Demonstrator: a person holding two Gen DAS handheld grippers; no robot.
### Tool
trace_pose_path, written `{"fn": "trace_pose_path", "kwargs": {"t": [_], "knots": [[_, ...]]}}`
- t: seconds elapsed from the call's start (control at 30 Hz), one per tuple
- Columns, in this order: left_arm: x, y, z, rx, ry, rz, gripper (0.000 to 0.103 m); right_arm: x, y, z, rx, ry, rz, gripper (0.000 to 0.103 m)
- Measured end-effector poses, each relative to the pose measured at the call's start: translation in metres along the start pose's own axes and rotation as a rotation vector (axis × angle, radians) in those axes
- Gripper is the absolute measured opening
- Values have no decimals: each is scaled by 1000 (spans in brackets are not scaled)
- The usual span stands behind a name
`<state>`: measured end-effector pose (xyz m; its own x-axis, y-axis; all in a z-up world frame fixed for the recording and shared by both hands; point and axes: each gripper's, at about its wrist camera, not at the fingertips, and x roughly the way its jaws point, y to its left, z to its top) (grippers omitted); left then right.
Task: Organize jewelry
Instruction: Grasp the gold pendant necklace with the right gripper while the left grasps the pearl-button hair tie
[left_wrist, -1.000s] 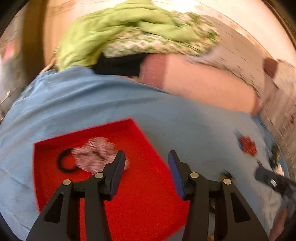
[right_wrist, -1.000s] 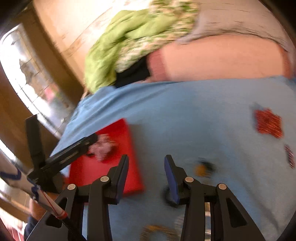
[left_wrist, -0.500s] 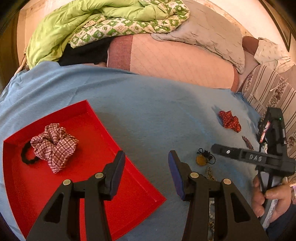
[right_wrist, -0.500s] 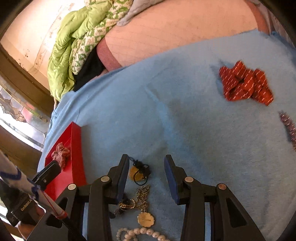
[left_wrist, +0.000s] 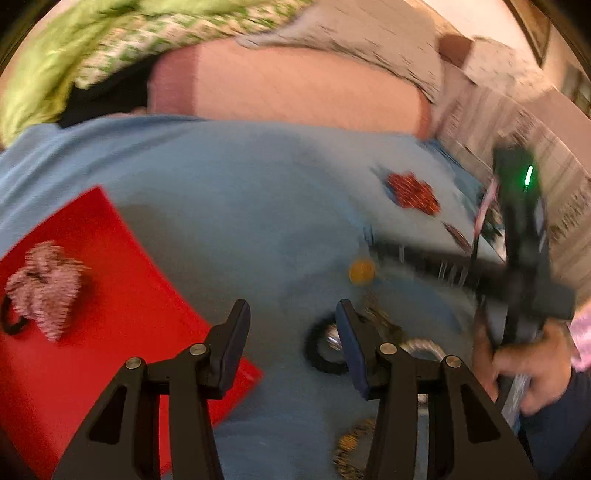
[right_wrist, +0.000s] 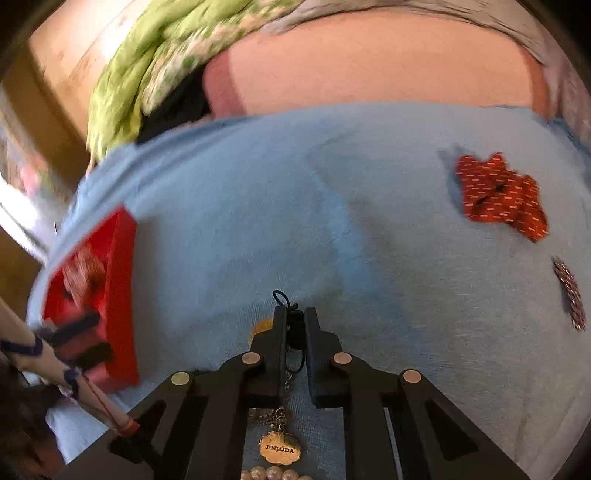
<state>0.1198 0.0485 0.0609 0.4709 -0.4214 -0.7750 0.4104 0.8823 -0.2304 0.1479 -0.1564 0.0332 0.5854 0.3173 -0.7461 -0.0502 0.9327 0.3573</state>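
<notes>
My right gripper (right_wrist: 295, 314) is shut on the black cord of a yellow pendant (right_wrist: 263, 325) lying on the blue blanket (right_wrist: 369, 229). A gold tag chain (right_wrist: 279, 446) and pearls (right_wrist: 273, 473) lie under its jaws. My left gripper (left_wrist: 291, 317) is open and empty, above the blanket beside the red tray (left_wrist: 122, 317). The tray holds a plaid scrunchie (left_wrist: 46, 284) and a black hair tie (left_wrist: 11, 325). The pendant (left_wrist: 362, 271) shows ahead of the left gripper, with a black ring (left_wrist: 321, 350) near its right finger.
A red patterned scrunchie (right_wrist: 502, 195) and a beaded clip (right_wrist: 569, 291) lie on the blanket to the right. A pink bolster (right_wrist: 369, 62) and green bedding (right_wrist: 155, 55) lie behind. The red tray (right_wrist: 118, 280) is at the left in the right wrist view.
My right gripper has moved forward and closed on the pendant's cord. My left gripper has swung right, off the tray toward the jewelry pile.
</notes>
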Motion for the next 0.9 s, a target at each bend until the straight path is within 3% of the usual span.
{"fn": "trace_pose_path", "kwargs": {"t": [0.1,0.2,0.27,0.33,0.77,0.9], "knots": [[5,-13,-4,57,29,-43,47,-29,-6,9,33,-106,39,10],[10,-27,-10,127,52,-63,41,-42,-7,11,54,-144,71,10],[16,-34,-14,168,70,-50,38,-44,-8,10,58,-136,86,10],[23,-40,-17,192,88,-31,26,-45,-9,8,59,-131,90,10],[42,-43,-14,178,109,24,24,-44,-6,6,59,-112,125,10],[45,-46,-13,192,116,25,15,-42,-5,6,59,-102,133,10]]}}
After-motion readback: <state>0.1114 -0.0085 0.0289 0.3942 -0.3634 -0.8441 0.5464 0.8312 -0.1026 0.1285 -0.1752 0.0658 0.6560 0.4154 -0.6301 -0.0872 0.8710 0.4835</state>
